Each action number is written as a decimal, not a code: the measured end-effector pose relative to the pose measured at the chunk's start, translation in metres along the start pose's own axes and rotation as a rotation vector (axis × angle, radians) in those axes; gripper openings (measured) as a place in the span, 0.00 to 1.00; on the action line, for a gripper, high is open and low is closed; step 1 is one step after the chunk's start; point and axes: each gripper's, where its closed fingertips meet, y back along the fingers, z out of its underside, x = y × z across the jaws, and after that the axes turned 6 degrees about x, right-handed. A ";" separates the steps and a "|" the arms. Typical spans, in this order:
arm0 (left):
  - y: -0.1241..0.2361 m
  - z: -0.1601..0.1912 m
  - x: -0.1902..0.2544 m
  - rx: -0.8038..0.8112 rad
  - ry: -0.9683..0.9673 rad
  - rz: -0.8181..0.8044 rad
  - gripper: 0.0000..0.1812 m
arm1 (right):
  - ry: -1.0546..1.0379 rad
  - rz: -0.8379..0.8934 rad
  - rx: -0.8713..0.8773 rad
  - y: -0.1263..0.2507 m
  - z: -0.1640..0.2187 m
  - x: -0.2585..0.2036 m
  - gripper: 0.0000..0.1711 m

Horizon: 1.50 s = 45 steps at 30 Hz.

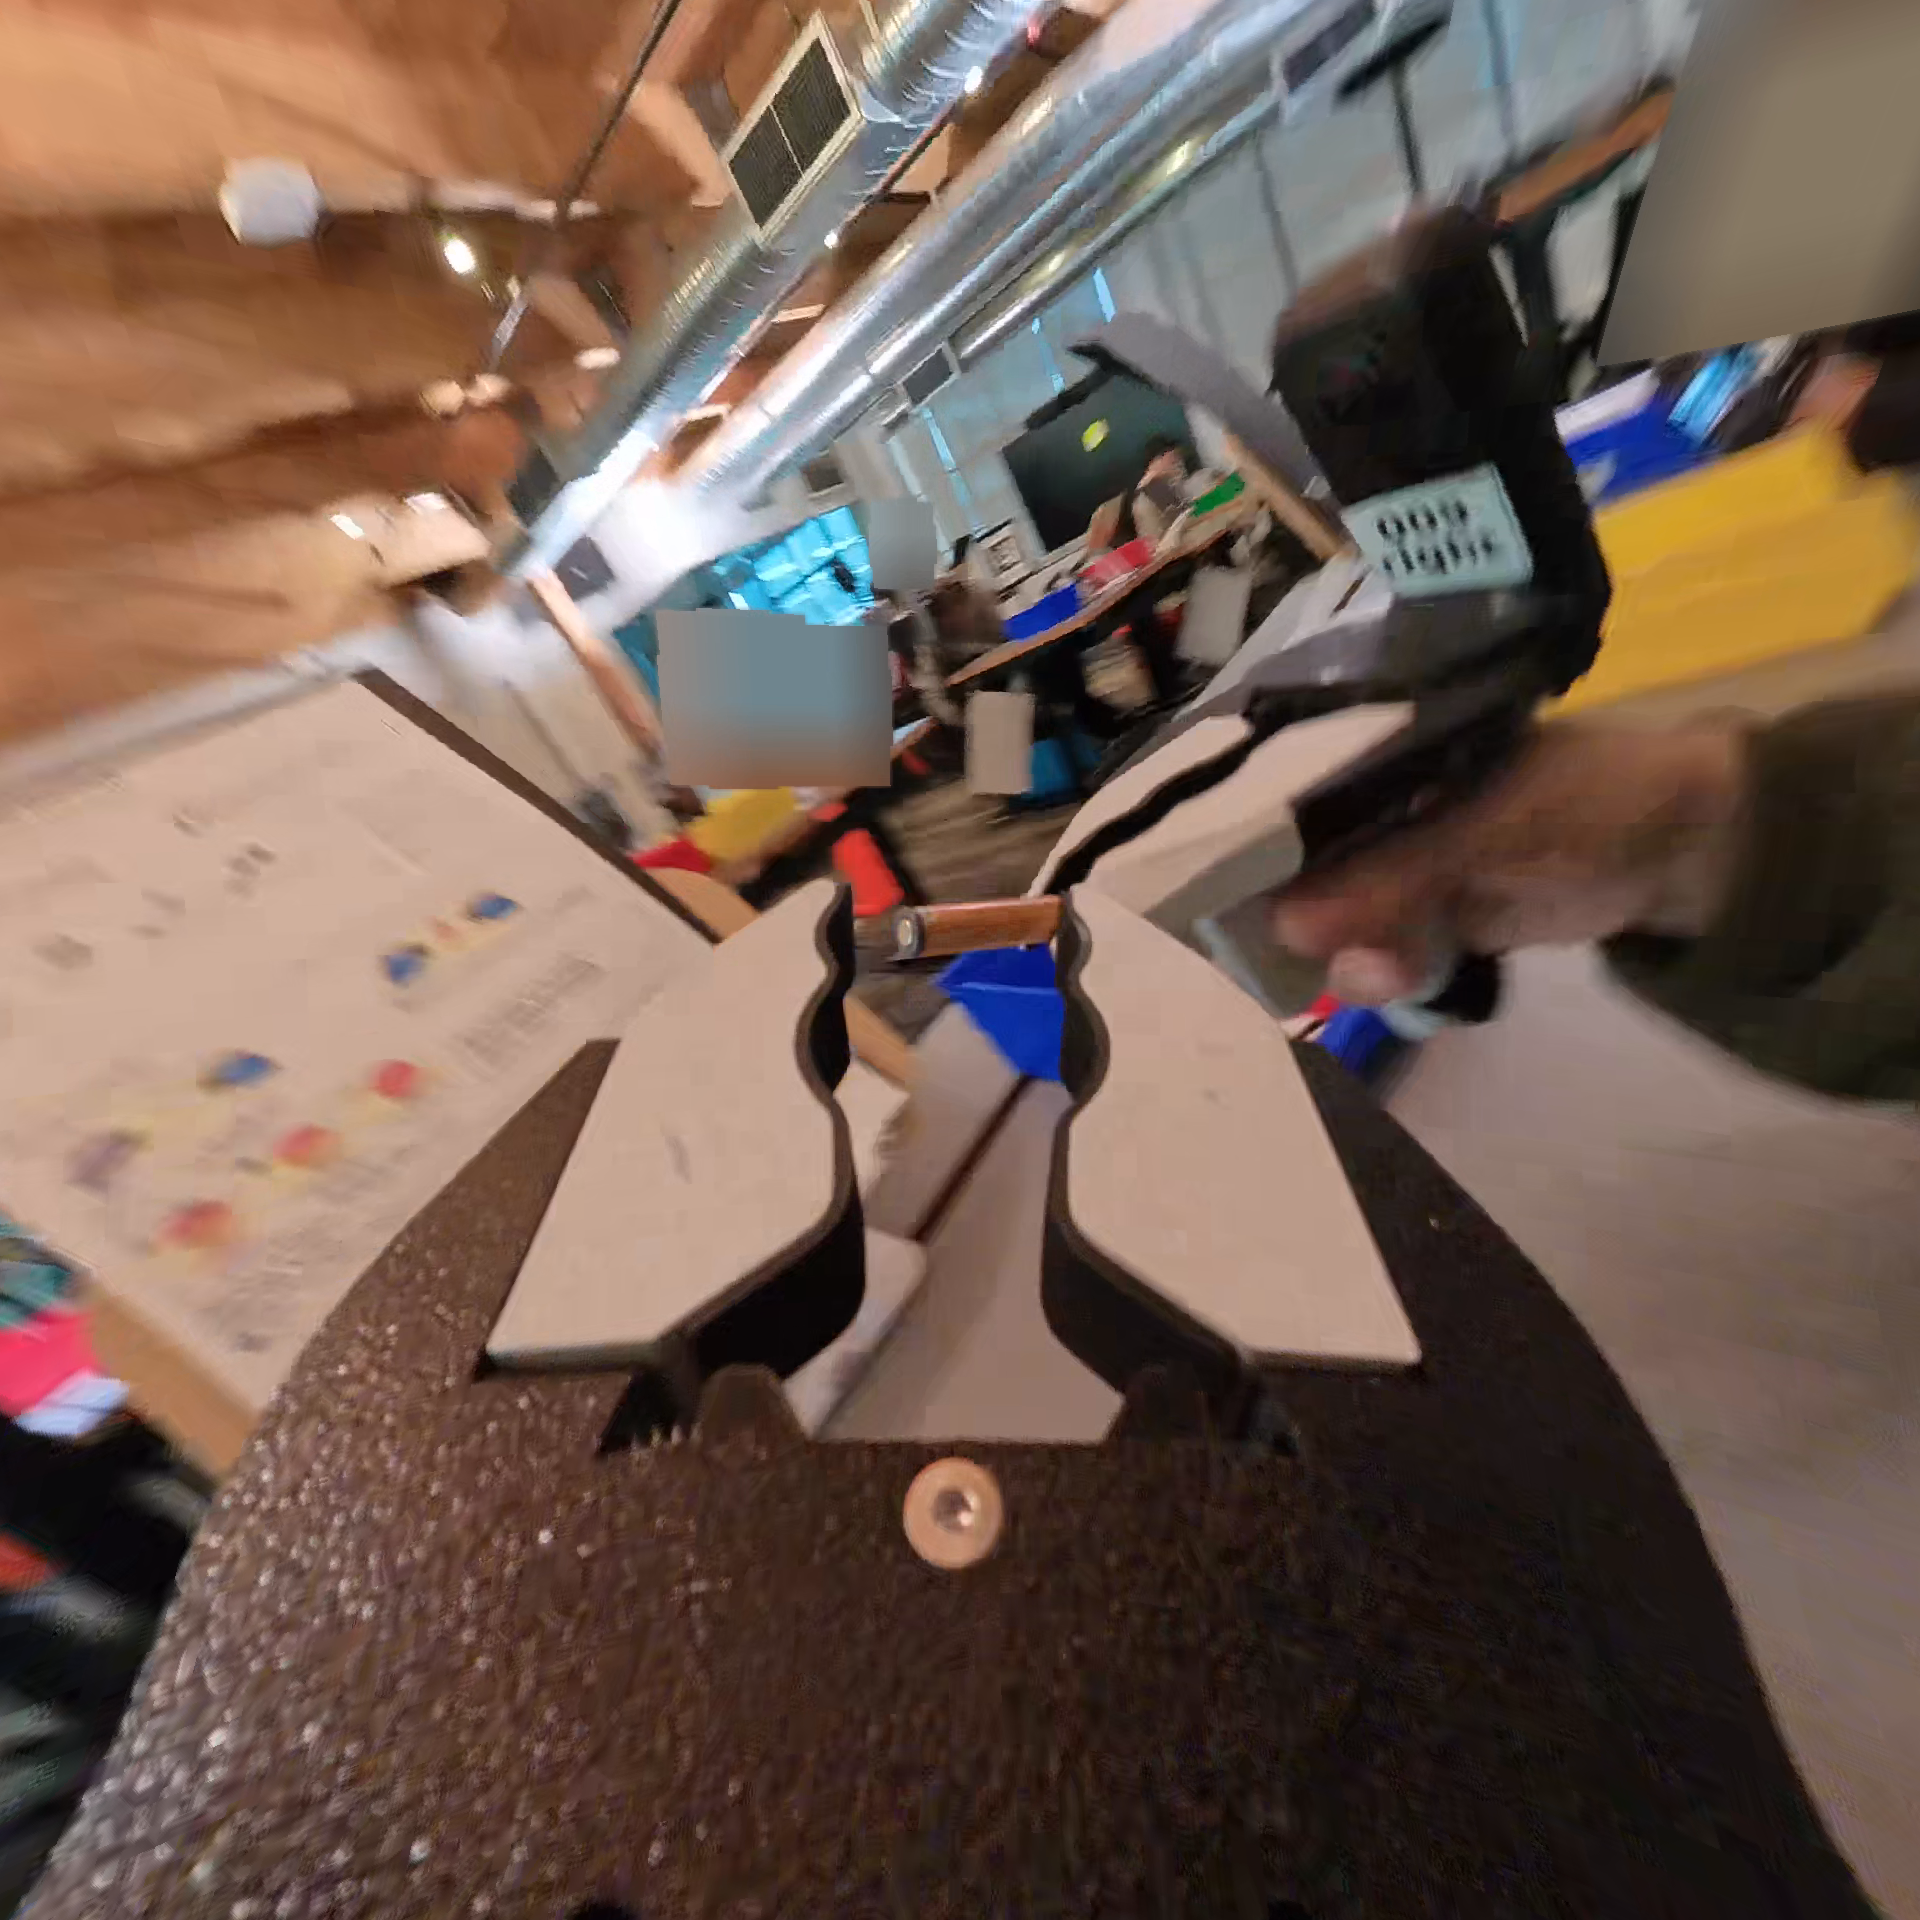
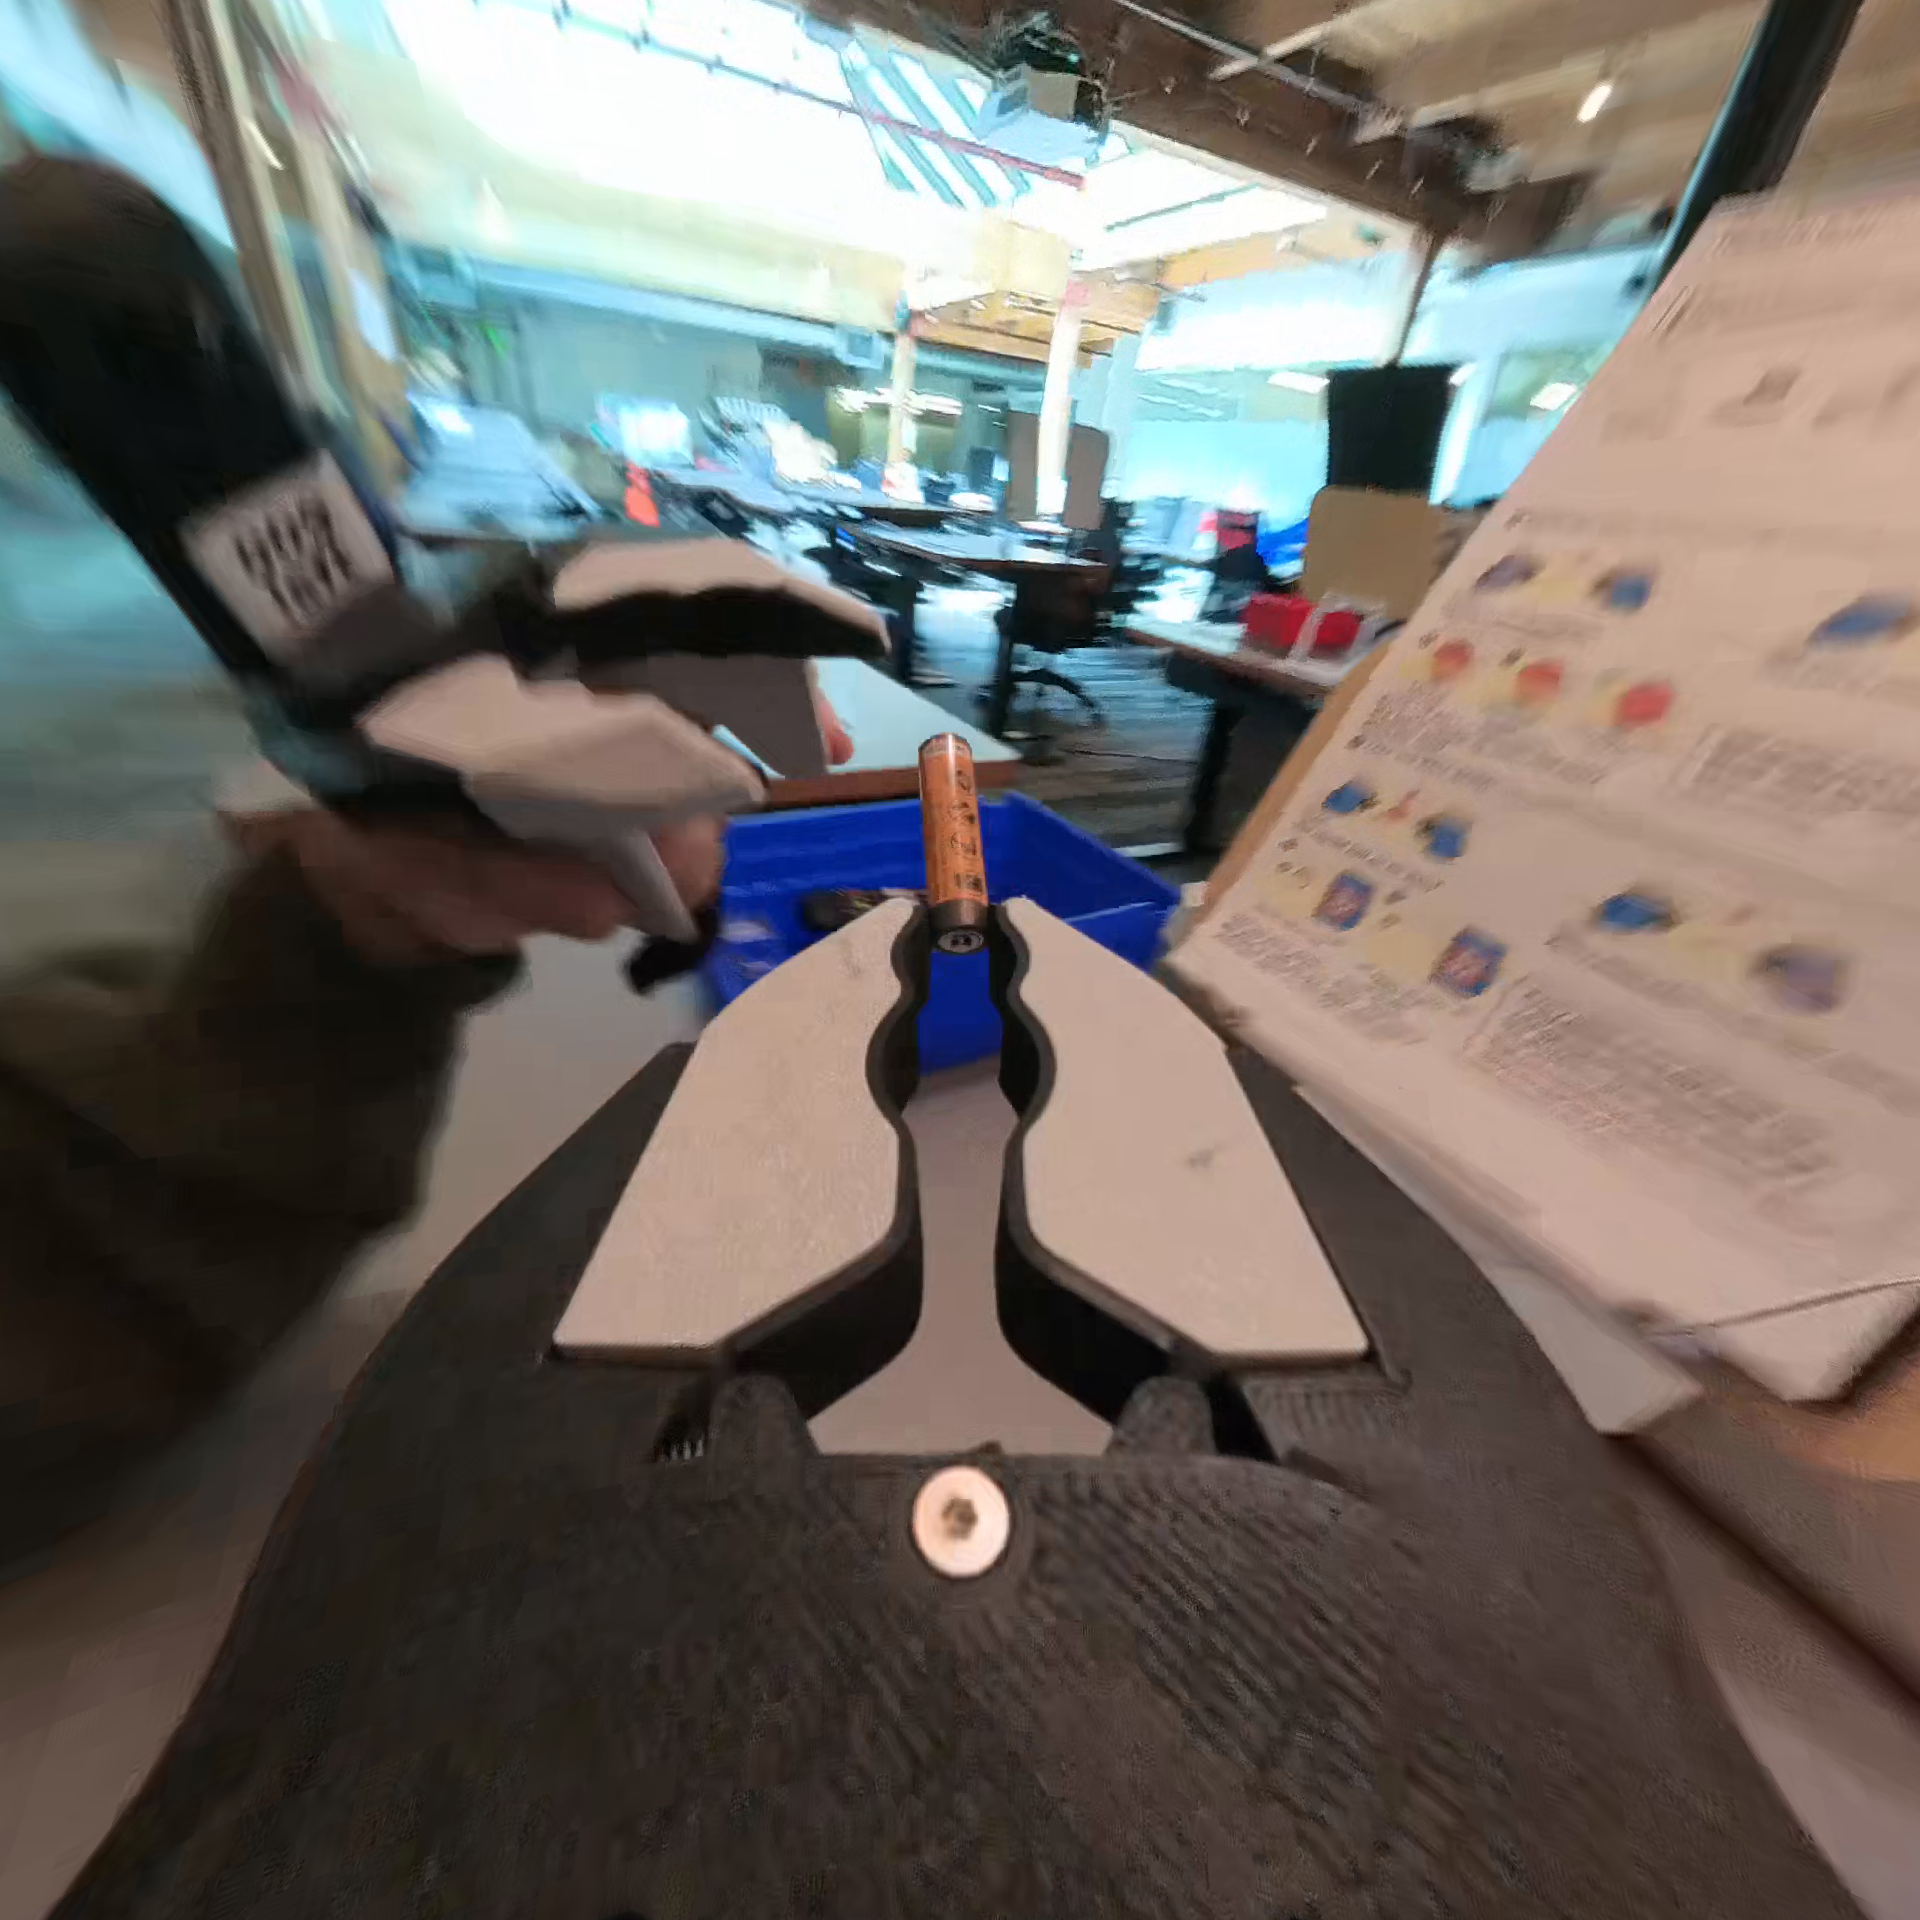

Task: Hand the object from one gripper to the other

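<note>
A copper and black battery point(image 2: 949, 831) stands upright from the tips of my right gripper point(image 2: 956, 920), which is shut on its lower black end. In the left wrist view the battery point(image 1: 982, 927) lies crosswise at the tips of my left gripper point(image 1: 956, 920), which is open and empty. The right gripper point(image 1: 1049, 894) comes in there from the upper right, held by a hand. In the right wrist view the left gripper point(image 2: 816, 707) is open just left of the battery's top, apart from it and blurred.
A blue bin point(image 2: 1060, 862) sits on the grey table point(image 2: 520, 1091) below the battery and also shows in the left wrist view point(image 1: 997, 997). A propped board with printed sheets point(image 2: 1558, 831) stands close on the right. A yellow bin point(image 1: 1745, 582) and people at desks are farther off. Some 4 cm of space lies between my two pairs of fingers.
</note>
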 end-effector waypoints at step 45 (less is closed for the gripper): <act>-0.023 -0.005 0.001 0.033 -0.405 -0.227 0.24 | -0.949 -0.366 0.350 0.004 -0.032 -0.013 0.06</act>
